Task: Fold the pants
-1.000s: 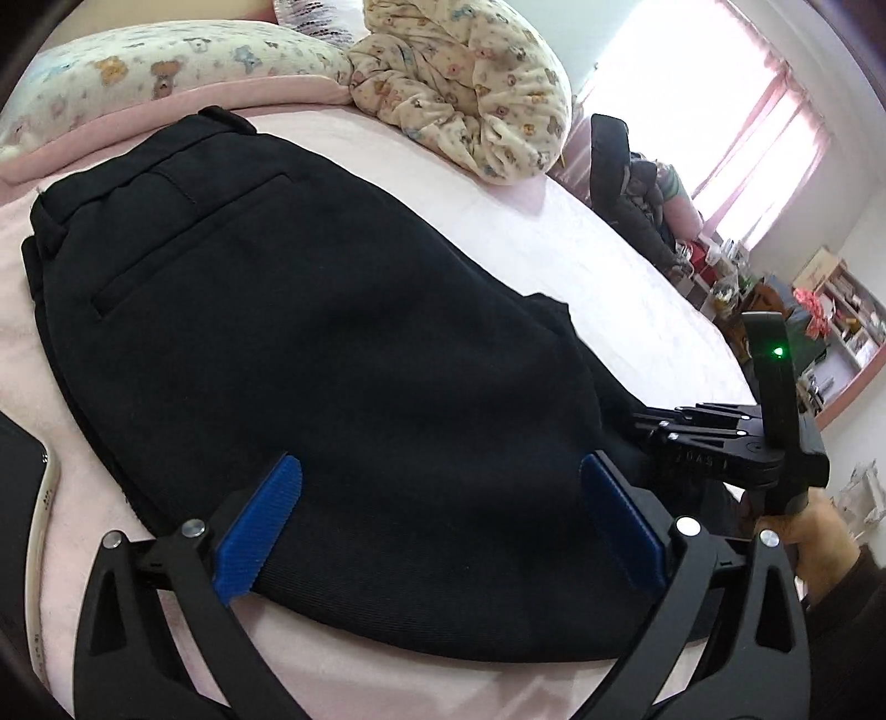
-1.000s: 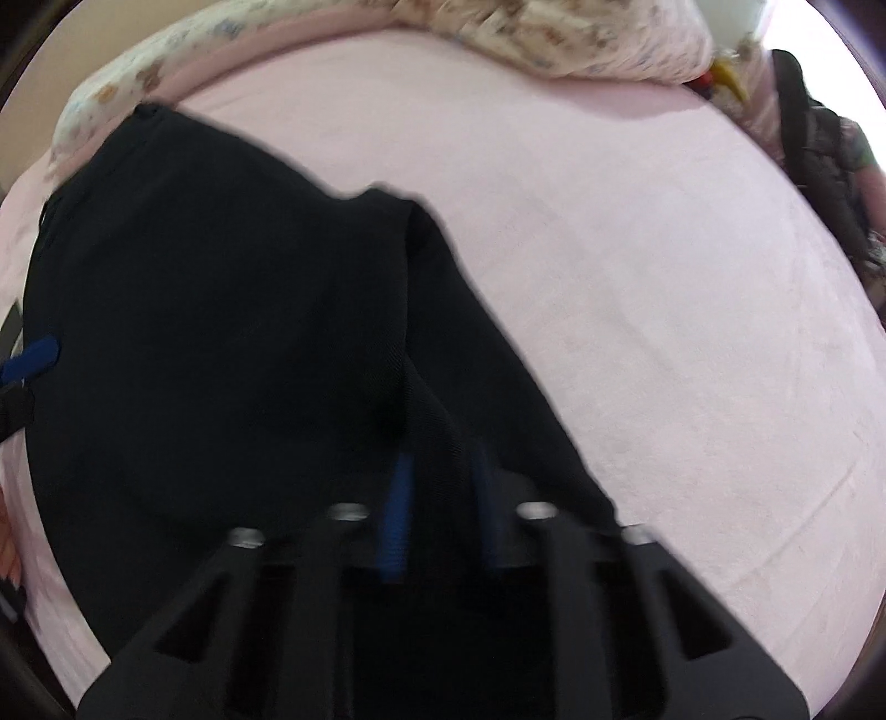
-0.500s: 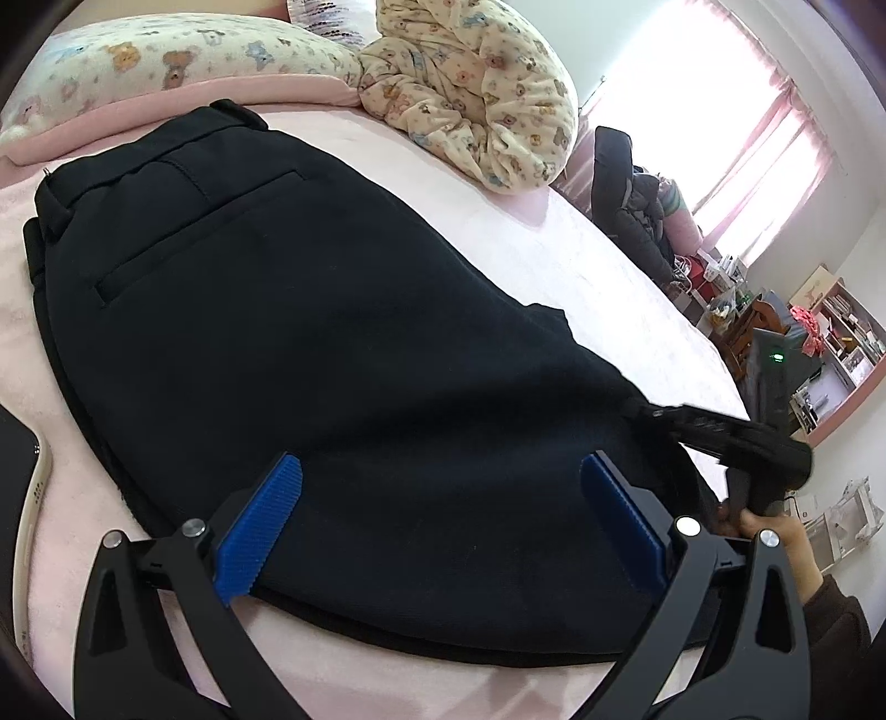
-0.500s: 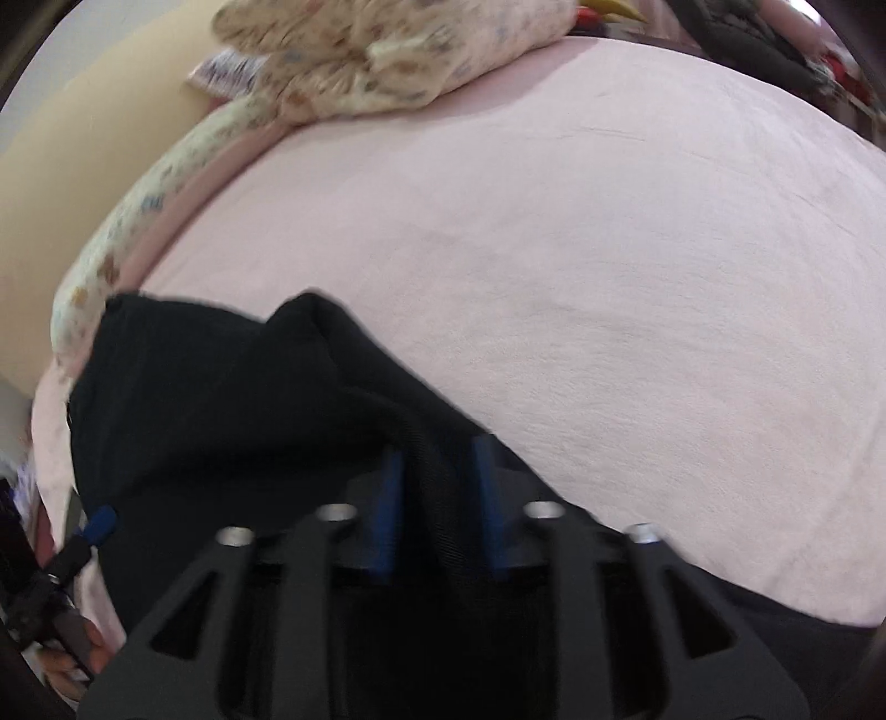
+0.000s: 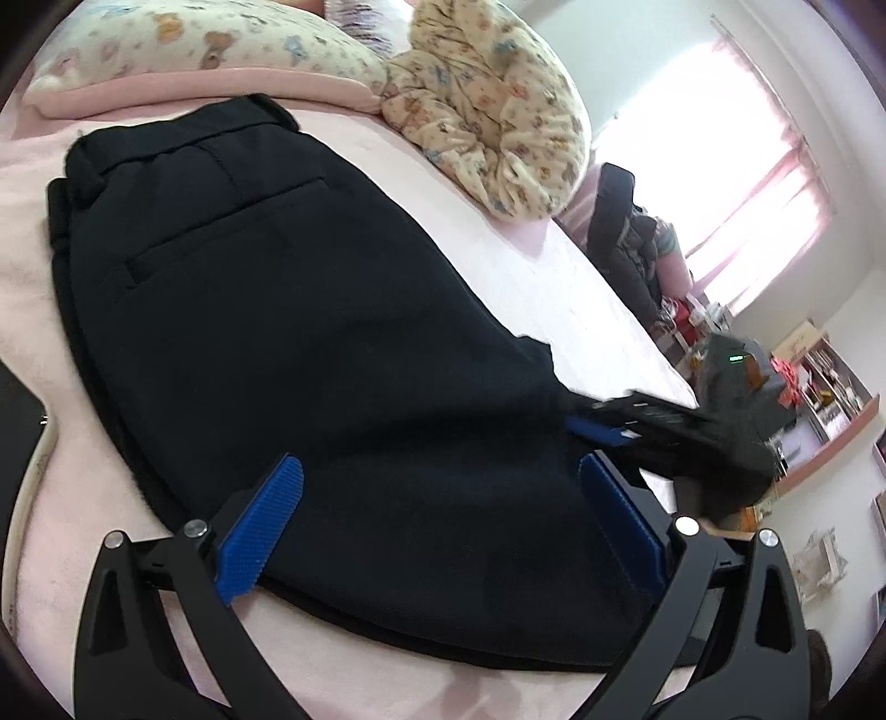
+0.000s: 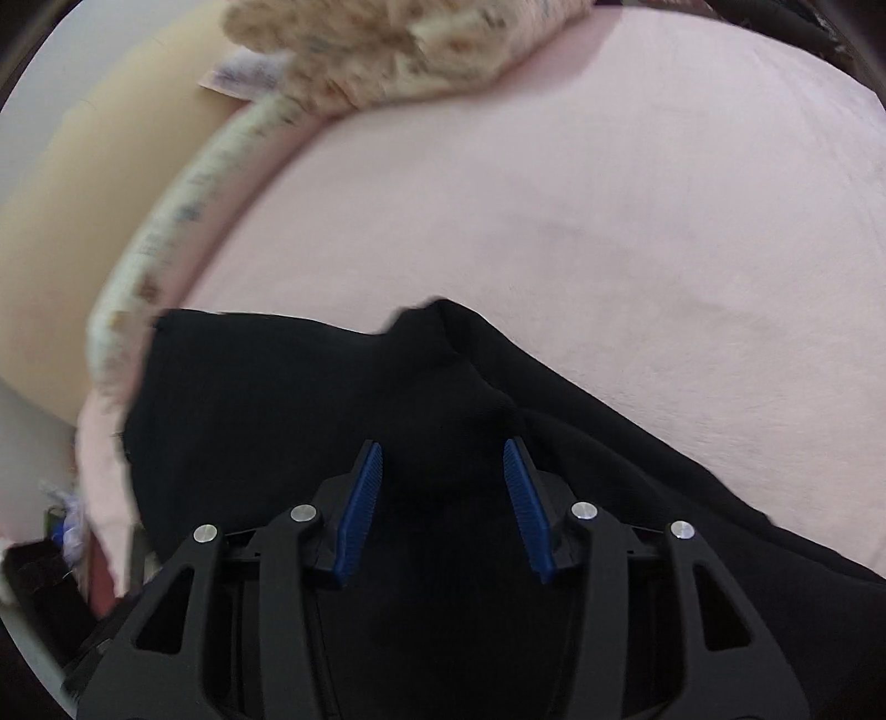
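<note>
Black pants [image 5: 304, 332] lie folded on the pink bed, waistband and back pocket at the far end. My left gripper [image 5: 437, 471] hovers open over their near edge, its blue pads wide apart and touching nothing. At the right end of the pants my right gripper [image 5: 609, 421] lies low against the cloth. In the right wrist view the right gripper [image 6: 443, 446] has its jaws partly apart and closing, with a raised ridge of the pants [image 6: 277, 387] between the pads; the pads do not press on it.
A bear-print pillow [image 5: 194, 44] and a bundled quilt [image 5: 498, 122] lie at the head of the bed. A phone [image 5: 22, 443] rests at the left edge. Bare pink sheet [image 6: 554, 194] spreads beyond the pants. A chair piled with clothes [image 5: 626, 238] stands past the bed.
The right gripper's jaws, pinched on the fabric before, have come apart, and it has rolled and dropped low on the pants' right end. The left gripper has hardly moved.
</note>
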Motion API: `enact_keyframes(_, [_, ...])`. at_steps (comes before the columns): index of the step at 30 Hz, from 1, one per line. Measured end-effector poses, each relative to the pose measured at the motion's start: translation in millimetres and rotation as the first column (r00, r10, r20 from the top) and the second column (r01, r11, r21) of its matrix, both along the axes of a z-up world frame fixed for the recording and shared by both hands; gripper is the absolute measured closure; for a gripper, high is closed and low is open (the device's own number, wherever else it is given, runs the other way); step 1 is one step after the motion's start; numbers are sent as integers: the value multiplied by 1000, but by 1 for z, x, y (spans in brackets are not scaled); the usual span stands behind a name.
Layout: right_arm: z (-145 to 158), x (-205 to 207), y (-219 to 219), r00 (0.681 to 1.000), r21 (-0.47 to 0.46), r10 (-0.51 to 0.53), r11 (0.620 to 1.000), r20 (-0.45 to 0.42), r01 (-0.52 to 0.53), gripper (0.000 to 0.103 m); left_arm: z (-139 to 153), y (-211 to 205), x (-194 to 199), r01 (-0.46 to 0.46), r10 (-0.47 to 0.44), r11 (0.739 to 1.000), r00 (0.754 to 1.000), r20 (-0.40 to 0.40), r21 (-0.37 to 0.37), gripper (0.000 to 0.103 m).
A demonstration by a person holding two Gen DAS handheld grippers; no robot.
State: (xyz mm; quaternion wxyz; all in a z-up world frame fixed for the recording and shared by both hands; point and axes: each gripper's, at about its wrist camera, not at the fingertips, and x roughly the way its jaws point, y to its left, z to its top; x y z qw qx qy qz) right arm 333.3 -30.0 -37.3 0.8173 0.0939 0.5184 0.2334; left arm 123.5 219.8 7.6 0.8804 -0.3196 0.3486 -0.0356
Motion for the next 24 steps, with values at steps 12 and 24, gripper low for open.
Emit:
enact_keyframes(12, [33, -39, -66, 995, 204, -70, 978, 74, 54, 54, 30, 22, -17, -58, 62, 998, 978, 199, -26, 2])
enact_keyframes(24, [-1, -44, -137, 957, 323, -288, 902, -46, 287, 63, 7, 72, 3, -112, 154, 958, 978, 143, -265, 2])
